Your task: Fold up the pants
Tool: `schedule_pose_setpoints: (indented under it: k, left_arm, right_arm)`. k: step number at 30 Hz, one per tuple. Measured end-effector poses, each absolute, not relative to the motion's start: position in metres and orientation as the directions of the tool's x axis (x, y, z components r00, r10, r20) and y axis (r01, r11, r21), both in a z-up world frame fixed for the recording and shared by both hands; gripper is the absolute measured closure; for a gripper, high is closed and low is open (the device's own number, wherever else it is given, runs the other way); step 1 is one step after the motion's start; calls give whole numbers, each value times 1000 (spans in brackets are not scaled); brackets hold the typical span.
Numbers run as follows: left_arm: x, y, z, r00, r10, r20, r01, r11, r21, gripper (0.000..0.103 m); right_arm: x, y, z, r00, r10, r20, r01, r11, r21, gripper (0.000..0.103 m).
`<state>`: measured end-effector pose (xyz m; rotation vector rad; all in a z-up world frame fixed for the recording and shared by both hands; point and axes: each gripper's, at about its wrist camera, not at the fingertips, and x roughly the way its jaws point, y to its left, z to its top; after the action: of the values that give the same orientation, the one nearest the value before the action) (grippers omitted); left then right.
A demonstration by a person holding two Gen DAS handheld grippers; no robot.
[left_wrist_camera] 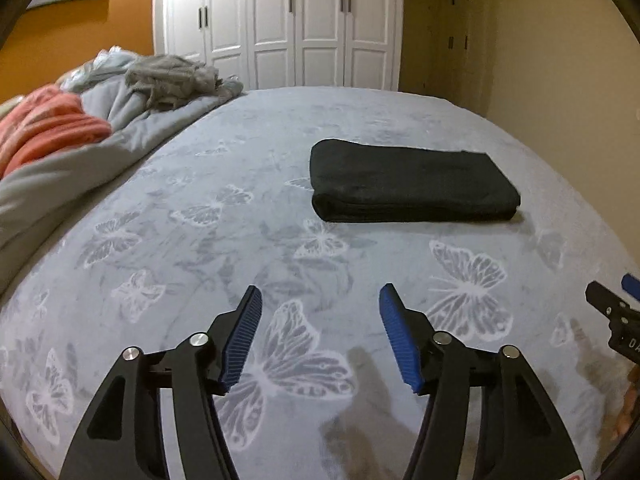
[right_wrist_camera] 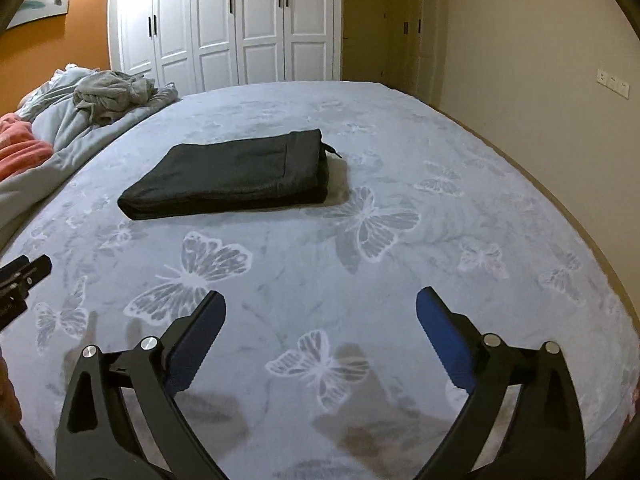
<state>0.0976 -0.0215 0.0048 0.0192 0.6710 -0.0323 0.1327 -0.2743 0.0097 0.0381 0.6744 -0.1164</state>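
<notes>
The dark pants (left_wrist_camera: 412, 186) lie folded into a flat rectangle on the grey butterfly-print bedspread (left_wrist_camera: 240, 240). They also show in the right wrist view (right_wrist_camera: 232, 178), with a drawstring end sticking out at the far right corner. My left gripper (left_wrist_camera: 320, 304) is open and empty, held above the bedspread well short of the pants. My right gripper (right_wrist_camera: 320, 304) is open and empty, also short of the pants and to their right. Its fingertip (left_wrist_camera: 630, 284) shows at the right edge of the left wrist view.
A heap of grey and orange bedding (left_wrist_camera: 72, 128) with a crumpled grey garment (right_wrist_camera: 112, 94) lies along the bed's left side. White wardrobe doors (left_wrist_camera: 280, 20) stand behind the bed. A beige wall (right_wrist_camera: 540, 60) runs along the bed's right edge.
</notes>
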Motion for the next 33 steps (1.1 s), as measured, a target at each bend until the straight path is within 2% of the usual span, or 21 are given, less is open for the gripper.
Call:
schedule_pose_setpoints:
  k: [4, 10, 16, 22, 33]
  left_arm:
    - [101, -30, -11, 805, 8, -593, 20, 999, 41, 32]
    - [107, -40, -30, 783, -16, -622, 57, 997, 45, 31]
    - [110, -31, -35, 777, -1, -629, 16, 1000, 18, 28]
    - [116, -20, -42, 749, 4, -663, -20, 1000, -16, 27]
    - [109, -29, -38, 772, 13, -636, 3, 1000, 24, 22]
  right_arm:
    - [140, -271, -16, 773, -130, -621, 138, 990, -36, 9]
    - [150, -277, -30, 755, -97, -649, 136, 991, 10, 9]
    - [160, -286, -43, 701, -92, -707, 173, 984, 45, 9]
    - [154, -283, -43, 709, -116, -695, 187, 982, 27, 9]
    - [145, -266, -41, 728, -138, -671, 157, 987, -32, 9]
